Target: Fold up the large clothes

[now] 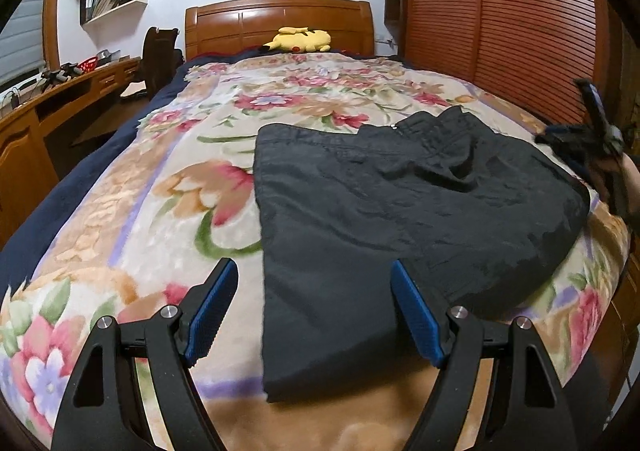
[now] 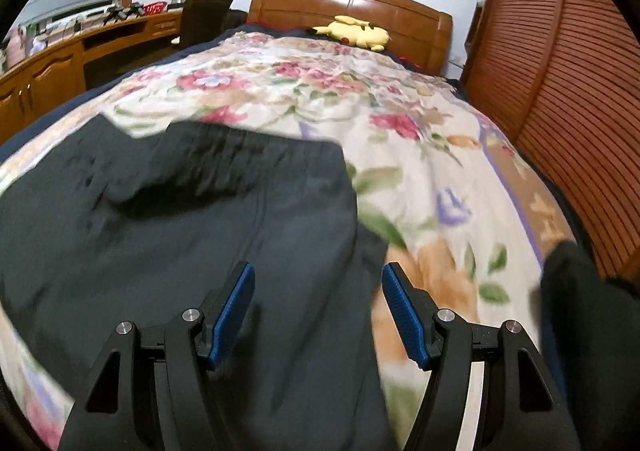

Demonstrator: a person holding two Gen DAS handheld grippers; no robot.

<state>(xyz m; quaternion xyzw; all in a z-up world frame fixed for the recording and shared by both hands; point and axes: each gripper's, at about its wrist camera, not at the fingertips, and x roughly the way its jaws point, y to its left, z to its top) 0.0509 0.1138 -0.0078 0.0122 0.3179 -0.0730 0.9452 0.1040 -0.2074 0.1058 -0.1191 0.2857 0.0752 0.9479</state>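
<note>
The dark trousers (image 1: 400, 203) lie flat on the floral blanket (image 1: 168, 187), on the right half of the bed, waistband toward the far end and the leg end toward me at the near edge. They look already doubled leg over leg, so I judge I am between folds: the lengthwise fold is made, the crosswise one is not yet begun.

My left gripper (image 1: 314, 311) hovers over the near left edge of the leg, jaws apart, nothing between the blue pads (image 1: 212, 311). My right gripper (image 2: 318, 315) hangs above the cloth nearer the waist, straddling its right edge, jaws also apart and empty; that view is blurred.

Next, I think, each gripper must come down on a near corner of the leg end, pinch both layers together, and carry them toward the waistband without dragging the lower layer askew.

Counted: one pair of trousers, two grippers, one blanket, one yellow plush toy (image 1: 300, 39) by the wooden headboard (image 1: 240, 23), one desk (image 1: 60, 103) at the left.
</note>
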